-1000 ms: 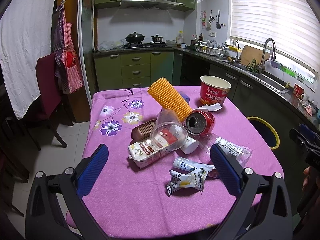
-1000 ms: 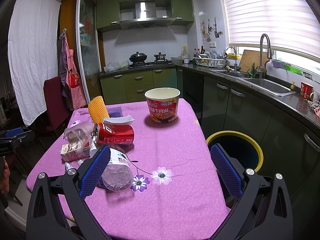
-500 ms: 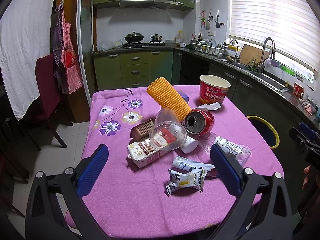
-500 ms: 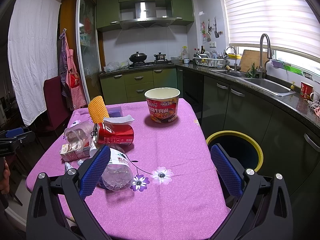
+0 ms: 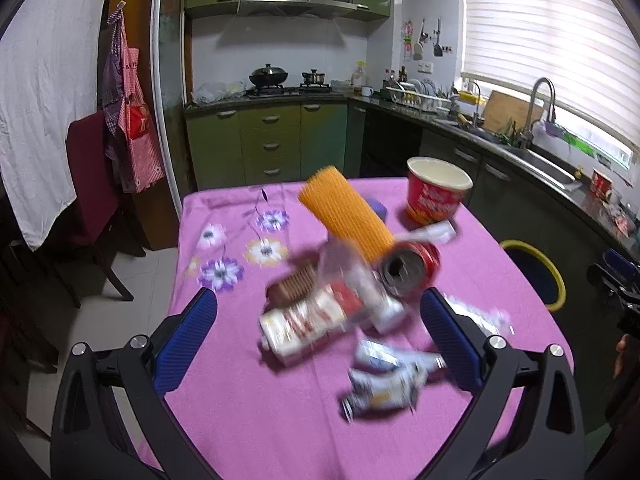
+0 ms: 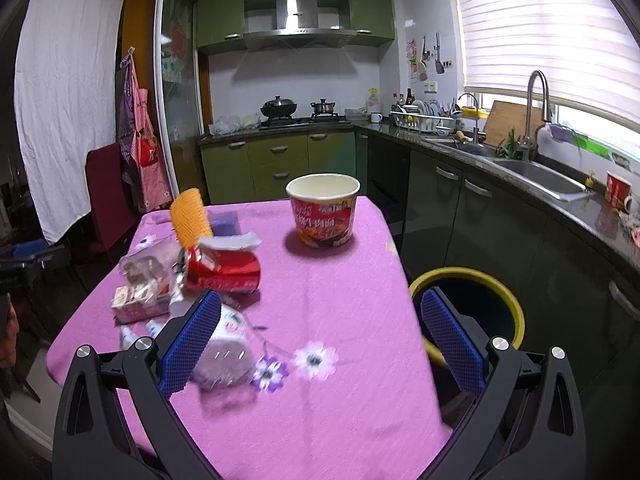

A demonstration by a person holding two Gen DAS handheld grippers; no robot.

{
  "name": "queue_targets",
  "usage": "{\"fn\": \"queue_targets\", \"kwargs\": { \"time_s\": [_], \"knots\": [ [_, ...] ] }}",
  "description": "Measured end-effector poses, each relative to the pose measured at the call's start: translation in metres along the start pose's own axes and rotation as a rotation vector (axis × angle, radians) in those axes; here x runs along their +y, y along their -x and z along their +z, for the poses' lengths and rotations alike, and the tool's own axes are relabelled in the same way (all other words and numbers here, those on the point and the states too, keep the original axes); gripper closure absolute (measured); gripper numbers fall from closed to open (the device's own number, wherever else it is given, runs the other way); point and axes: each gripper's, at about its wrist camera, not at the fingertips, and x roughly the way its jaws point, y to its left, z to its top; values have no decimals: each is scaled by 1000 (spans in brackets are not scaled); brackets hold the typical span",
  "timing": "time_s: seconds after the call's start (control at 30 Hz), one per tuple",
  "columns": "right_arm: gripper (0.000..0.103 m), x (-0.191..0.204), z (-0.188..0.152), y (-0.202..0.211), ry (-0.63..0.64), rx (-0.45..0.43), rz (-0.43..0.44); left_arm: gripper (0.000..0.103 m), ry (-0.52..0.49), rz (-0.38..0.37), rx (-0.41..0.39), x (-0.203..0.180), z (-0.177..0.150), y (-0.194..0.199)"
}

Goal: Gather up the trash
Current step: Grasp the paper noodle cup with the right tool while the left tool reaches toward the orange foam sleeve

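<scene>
The left gripper [image 5: 318, 330] is held with its jaws spread apart and nothing between them, above the near edge of the table [image 5: 248, 420]. The right gripper [image 6: 320, 334] is likewise held wide apart and empty. The trash is heaped at mid-table: a red can [image 5: 410, 266] is laid on its side, touching an orange ribbed tube [image 5: 346, 216], with a carton [image 5: 308, 322] and crumpled wrappers [image 5: 384, 390] just beside them; these are blurred. A red noodle cup [image 6: 323, 210] is stood upright, apart. A yellow-rimmed bin [image 6: 468, 276] is placed beside the table.
</scene>
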Motion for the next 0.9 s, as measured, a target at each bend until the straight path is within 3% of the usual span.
{"fn": "queue_targets", "kwargs": {
  "time_s": [0.23, 0.5, 0.7, 0.9],
  "knots": [
    [4, -23, 81, -68, -9, 136, 145, 6, 47, 4, -12, 43, 61, -56],
    [4, -30, 151, -213, 5, 406, 114, 6, 80, -26, 22, 65, 104, -149],
    [21, -48, 177, -327, -32, 611, 15, 6, 105, -14, 37, 74, 113, -213],
    [41, -66, 173, -398, -79, 798, -22, 6, 90, 3, 31, 80, 106, -216]
  ]
}}
